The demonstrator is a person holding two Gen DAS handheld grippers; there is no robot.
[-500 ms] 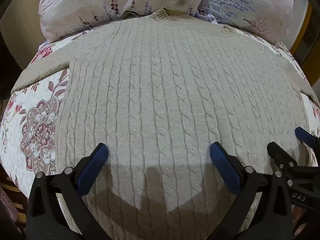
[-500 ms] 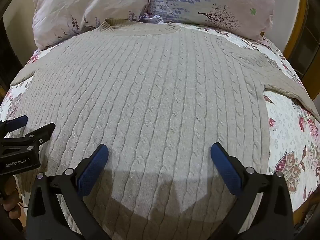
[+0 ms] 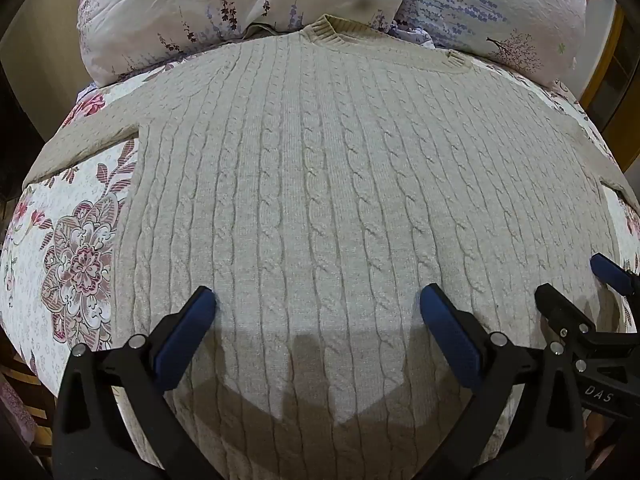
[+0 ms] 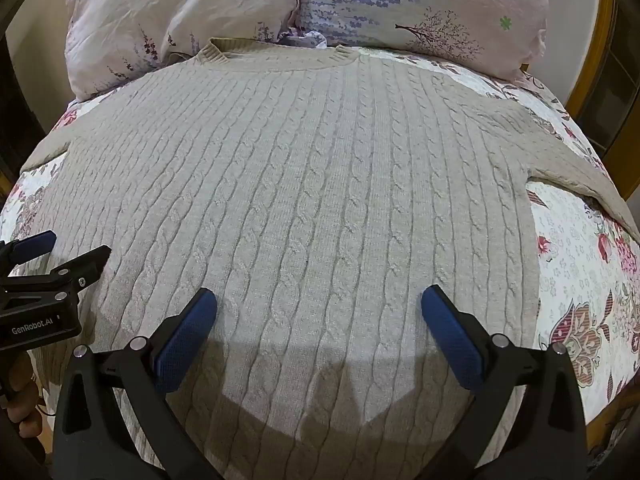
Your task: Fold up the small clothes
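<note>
A beige cable-knit sweater (image 3: 340,184) lies flat on the bed, collar at the far end by the pillows, both sleeves spread outward; it also shows in the right wrist view (image 4: 312,200). My left gripper (image 3: 318,306) is open and empty, hovering above the sweater's lower left part. My right gripper (image 4: 319,306) is open and empty above the lower right part. Each gripper shows in the other's view: the right one at the right edge (image 3: 584,280), the left one at the left edge (image 4: 68,246). The sweater's hem is hidden under the grippers.
A floral quilt (image 3: 76,256) covers the bed and shows on both sides of the sweater (image 4: 580,280). Two pillows (image 3: 240,4) (image 4: 420,8) lie at the head. A wooden frame (image 4: 588,76) stands at the right.
Both grippers have held almost still; the view has shifted only slightly. The sweater has not moved.
</note>
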